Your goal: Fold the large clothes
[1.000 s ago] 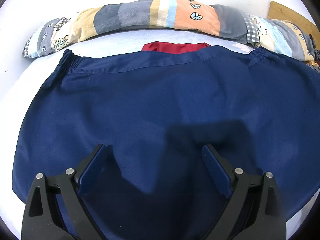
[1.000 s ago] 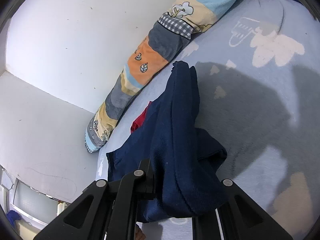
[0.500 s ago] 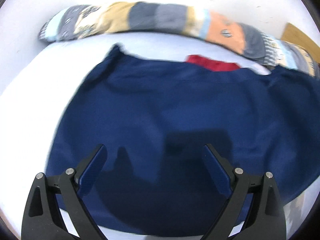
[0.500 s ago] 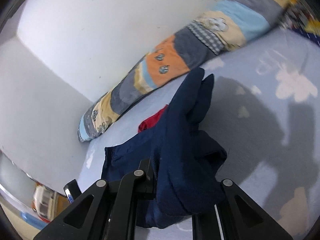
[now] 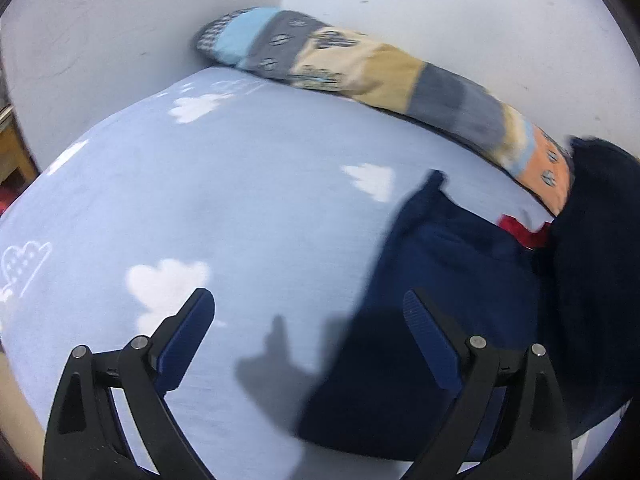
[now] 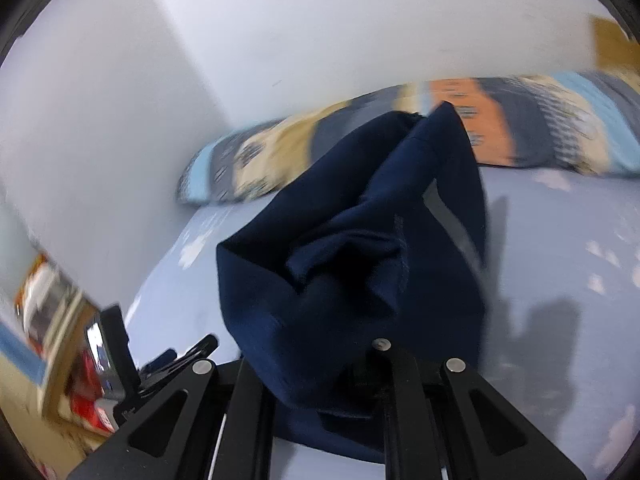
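Observation:
A large navy garment (image 5: pixel 452 280) lies on the pale blue cloud-print bed sheet (image 5: pixel 224 200), filling the right side of the left wrist view. One dark part (image 5: pixel 596 240) of it rises up at the far right. My left gripper (image 5: pixel 307 300) hovers open, its left finger over bare sheet and its right finger over the garment's left edge, with nothing between the pads. My right gripper (image 6: pixel 316 376) is shut on a bunched fold of the navy garment (image 6: pixel 360 248), held up off the bed and draping over the fingertips, which it hides.
A patchwork bolster pillow (image 5: pixel 360 68) lies along the white wall at the bed's far side. A red cloth (image 5: pixel 520 232) peeks from under the navy garment. A black device with a small screen (image 6: pixel 108 344) and cluttered shelves (image 6: pixel 44 312) show beyond the bed's left edge.
My left gripper swung left, off the middle of the garment to its left edge and the bare sheet. My right gripper rose and rolled level, carrying the held fold leftward.

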A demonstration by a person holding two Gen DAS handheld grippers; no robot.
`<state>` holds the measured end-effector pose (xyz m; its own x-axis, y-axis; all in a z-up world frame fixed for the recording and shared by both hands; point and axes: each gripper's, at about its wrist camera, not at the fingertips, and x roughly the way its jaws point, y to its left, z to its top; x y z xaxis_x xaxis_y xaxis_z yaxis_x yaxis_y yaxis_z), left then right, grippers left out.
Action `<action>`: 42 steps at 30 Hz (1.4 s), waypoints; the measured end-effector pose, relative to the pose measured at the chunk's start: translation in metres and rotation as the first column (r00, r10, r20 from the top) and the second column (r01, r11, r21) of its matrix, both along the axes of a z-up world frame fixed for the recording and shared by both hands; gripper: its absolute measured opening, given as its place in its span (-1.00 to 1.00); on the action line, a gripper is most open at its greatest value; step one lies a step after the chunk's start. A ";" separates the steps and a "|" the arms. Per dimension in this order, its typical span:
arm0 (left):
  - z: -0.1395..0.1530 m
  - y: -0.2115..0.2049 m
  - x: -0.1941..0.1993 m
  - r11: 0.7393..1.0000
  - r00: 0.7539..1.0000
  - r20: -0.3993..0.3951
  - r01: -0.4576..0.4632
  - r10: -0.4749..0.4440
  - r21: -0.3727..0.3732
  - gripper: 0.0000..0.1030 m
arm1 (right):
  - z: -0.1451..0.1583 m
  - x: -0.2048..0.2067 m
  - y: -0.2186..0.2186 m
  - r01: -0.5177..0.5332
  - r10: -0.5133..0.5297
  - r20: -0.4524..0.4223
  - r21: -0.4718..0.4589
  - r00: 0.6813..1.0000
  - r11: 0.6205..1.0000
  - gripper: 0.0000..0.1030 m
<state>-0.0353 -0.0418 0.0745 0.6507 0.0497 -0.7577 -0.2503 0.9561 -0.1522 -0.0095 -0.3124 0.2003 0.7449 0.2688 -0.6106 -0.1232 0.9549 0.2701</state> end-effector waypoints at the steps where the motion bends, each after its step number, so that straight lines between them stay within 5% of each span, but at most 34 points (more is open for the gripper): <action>1: -0.001 0.009 0.001 1.000 1.000 -0.006 -0.010 0.010 0.004 0.87 | -0.008 0.005 0.023 -0.027 0.026 -0.009 -0.022 1.000 0.999 -0.81; 5: -0.006 0.048 -0.004 0.997 0.997 -0.029 -0.071 0.072 0.021 0.87 | -0.067 0.026 0.104 -0.098 0.088 -0.077 -0.142 0.993 0.985 -0.81; 9: -0.007 0.070 -0.006 0.995 0.994 -0.037 -0.103 0.102 -0.017 0.87 | -0.154 0.040 0.159 -0.126 0.064 -0.180 -0.358 0.982 0.925 -0.78; 12: -0.002 0.079 -0.009 0.993 0.995 -0.021 -0.103 0.102 -0.049 0.87 | -0.172 0.036 0.172 -0.131 0.064 -0.165 -0.438 0.984 0.889 -0.61; 18: 0.004 0.085 -0.010 0.992 0.995 0.000 -0.100 0.100 -0.080 0.87 | -0.164 0.033 0.187 -0.274 0.174 -0.265 -0.411 0.948 0.870 0.15; 22: 0.005 0.084 -0.012 0.989 0.997 0.010 -0.071 0.073 -0.128 0.87 | -0.139 0.010 0.159 -0.422 0.384 -0.297 -0.072 0.874 0.904 0.08; 24: 0.007 0.077 -0.012 0.991 0.998 0.023 -0.048 0.051 -0.122 0.87 | -0.115 0.003 0.126 -0.392 0.398 -0.218 0.074 0.891 0.917 0.07; 27: 0.009 0.059 -0.009 0.991 0.999 0.031 0.017 -0.013 -0.132 0.87 | -0.087 0.007 0.076 -0.200 0.199 -0.123 0.011 0.972 0.980 0.11; 31: 0.013 0.016 -0.004 0.974 0.987 0.047 0.161 -0.155 -0.160 0.87 | -0.103 0.020 0.038 -0.042 0.024 -0.159 -0.114 0.987 0.993 -0.12; 33: 0.016 -0.012 -0.002 0.960 0.969 0.054 0.246 -0.240 -0.136 0.87 | -0.139 0.017 0.036 -0.075 0.031 -0.266 -0.155 0.963 0.985 -0.14; 35: 0.017 -0.035 -0.002 0.943 0.951 0.059 0.308 -0.302 -0.124 0.87 | -0.149 0.003 0.034 -0.113 0.076 -0.254 -0.131 0.964 0.985 -0.14; 39: 0.009 -0.078 -0.002 0.899 0.908 0.039 0.418 -0.417 -0.132 0.87 | -0.138 -0.011 0.013 -0.138 0.142 -0.292 0.037 0.946 0.990 -0.30; 42: -0.008 -0.098 0.002 0.903 0.903 -0.043 0.424 -0.427 -0.074 0.87 | -0.116 -0.018 -0.017 -0.107 0.119 -0.229 0.063 0.966 0.992 -0.27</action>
